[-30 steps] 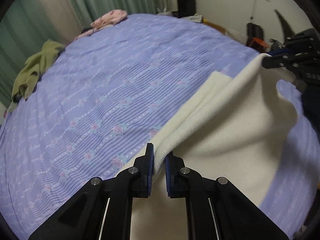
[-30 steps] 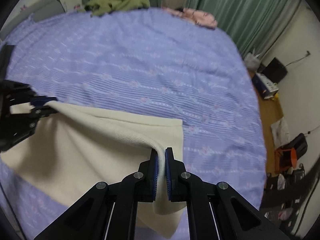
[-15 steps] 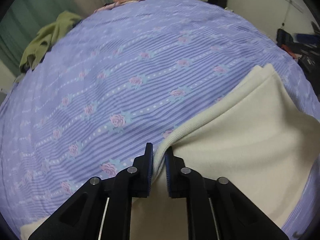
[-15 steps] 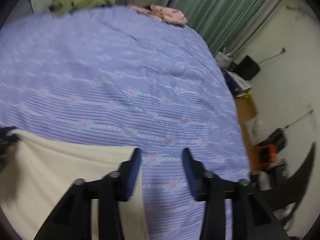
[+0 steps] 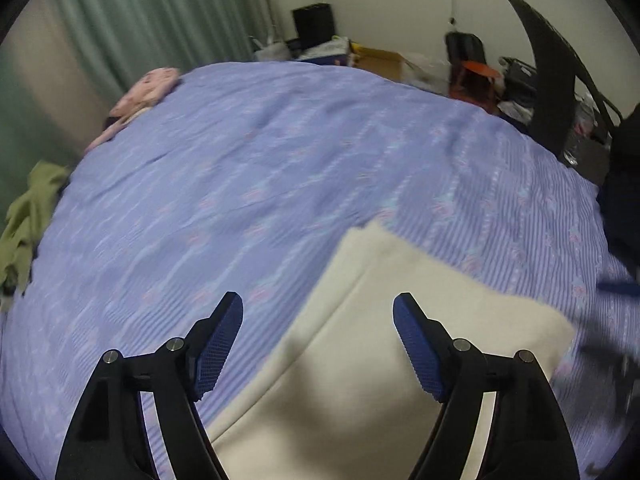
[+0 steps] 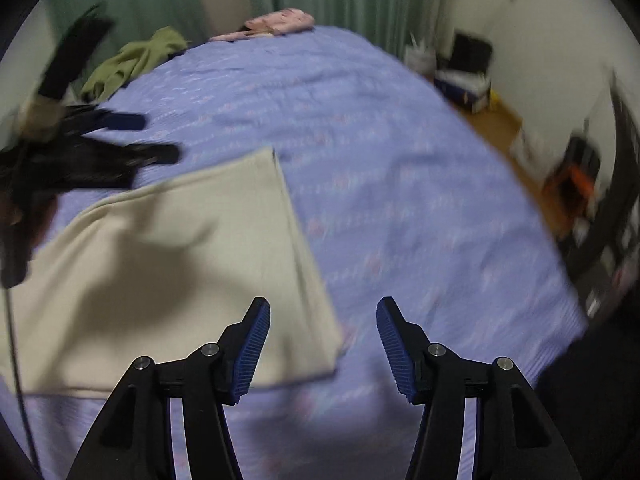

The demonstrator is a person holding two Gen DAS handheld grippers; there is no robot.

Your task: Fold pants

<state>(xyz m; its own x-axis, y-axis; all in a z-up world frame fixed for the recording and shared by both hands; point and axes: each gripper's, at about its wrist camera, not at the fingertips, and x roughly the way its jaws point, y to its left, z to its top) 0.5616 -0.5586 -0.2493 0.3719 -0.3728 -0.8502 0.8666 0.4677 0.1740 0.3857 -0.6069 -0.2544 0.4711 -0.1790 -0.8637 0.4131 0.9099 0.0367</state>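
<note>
The cream pants (image 5: 360, 380) lie folded flat on the purple striped bedspread (image 5: 260, 184); they also show in the right wrist view (image 6: 180, 264). My left gripper (image 5: 318, 316) is open and empty, raised above the fold's left edge. My right gripper (image 6: 322, 320) is open and empty, above the fold's right corner. The left gripper shows blurred at the left of the right wrist view (image 6: 100, 148).
A green garment (image 6: 132, 60) and a pink garment (image 6: 280, 22) lie at the bed's far edge by the green curtains. Boxes, a black speaker (image 5: 312, 24) and an orange-seated chair (image 5: 476, 68) stand on the floor past the bed.
Both grippers have let go of the pants and opened; the right opened first. The pants dropped flat onto the bed and both grippers lifted away.
</note>
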